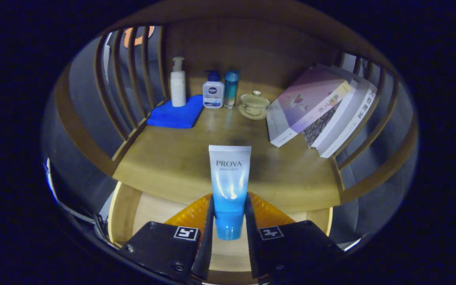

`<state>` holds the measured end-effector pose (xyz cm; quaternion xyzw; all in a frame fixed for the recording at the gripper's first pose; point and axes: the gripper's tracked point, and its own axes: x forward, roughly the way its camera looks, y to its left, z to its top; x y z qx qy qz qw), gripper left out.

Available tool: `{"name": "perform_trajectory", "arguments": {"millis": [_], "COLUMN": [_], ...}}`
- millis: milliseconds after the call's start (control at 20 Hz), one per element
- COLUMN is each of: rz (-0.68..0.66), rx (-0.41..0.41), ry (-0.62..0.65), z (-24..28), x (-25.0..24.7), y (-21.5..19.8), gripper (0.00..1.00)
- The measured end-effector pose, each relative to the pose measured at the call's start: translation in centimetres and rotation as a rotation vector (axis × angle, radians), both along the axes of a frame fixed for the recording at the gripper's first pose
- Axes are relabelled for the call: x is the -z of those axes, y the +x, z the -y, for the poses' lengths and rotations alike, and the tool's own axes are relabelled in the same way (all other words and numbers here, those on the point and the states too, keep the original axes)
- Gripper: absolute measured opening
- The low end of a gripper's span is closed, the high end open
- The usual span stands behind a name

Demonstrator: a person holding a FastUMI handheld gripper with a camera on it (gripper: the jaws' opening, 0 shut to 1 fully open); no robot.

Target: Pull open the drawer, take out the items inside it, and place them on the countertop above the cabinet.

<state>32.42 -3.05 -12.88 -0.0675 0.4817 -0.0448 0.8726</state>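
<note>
Tube (229,186), blue and white, stands cap-down, clamped between both fingers of the gripper (229,221), raised above the open drawer (122,206) and in front of the countertop (172,158). Beyond the tube on that countertop sit a lidded cup (254,104), two bottles (213,90), a pump bottle (178,82) on a blue cloth (174,115), and leaning books (323,111) to its right.

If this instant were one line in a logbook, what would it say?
gripper: shut on tube | tube: cap down, held above open drawer | countertop: just ahead | placing: not yet done
</note>
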Motion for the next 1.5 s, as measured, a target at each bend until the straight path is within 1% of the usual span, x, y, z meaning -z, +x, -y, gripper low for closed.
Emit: {"name": "perform_trajectory", "arguments": {"millis": [100, 200, 250, 550, 650, 750, 850, 900, 1000, 1150, 1250, 1400, 1450, 1500], "rz": [-0.003, -0.011, -0.002, 0.061, 0.080, 0.095, 0.089, 0.086, 0.086, 0.098, 0.117, 0.144, 0.154, 0.163], "rx": [0.019, 0.078, 0.086, 0.083, 0.067, 0.057, 0.057, 0.069, 0.082, 0.107, 0.099, 0.063, 0.050, 0.037], "ry": [-0.021, -0.037, -0.038, -0.080, -0.094, -0.092, -0.061, -0.065, -0.040, -0.006, 0.017, 0.041, 0.046, 0.049], "z": [0.8, 1.7, 1.9, 2.0, 1.7, 1.3, 0.6, 0.6, 0.5, 0.2, -0.2, -1.0, -1.3, -1.5], "x": [1.1, 2.4, 2.8, 3.7, 4.0, 4.3, 4.9, 5.1, 4.9, 3.6, 2.5, 0.9, 0.3, -0.4], "y": [1.1, 1.6, 2.1, 4.4, 5.1, 5.7, 5.6, 5.3, 5.0, 3.4, 1.9, -1.1, -2.2, -3.6], "gripper": [0.42, 0.42, 0.42, 0.45, 0.47, 0.48, 0.49, 0.52, 0.53, 0.53, 0.54, 0.59, 0.67, 0.68]}}
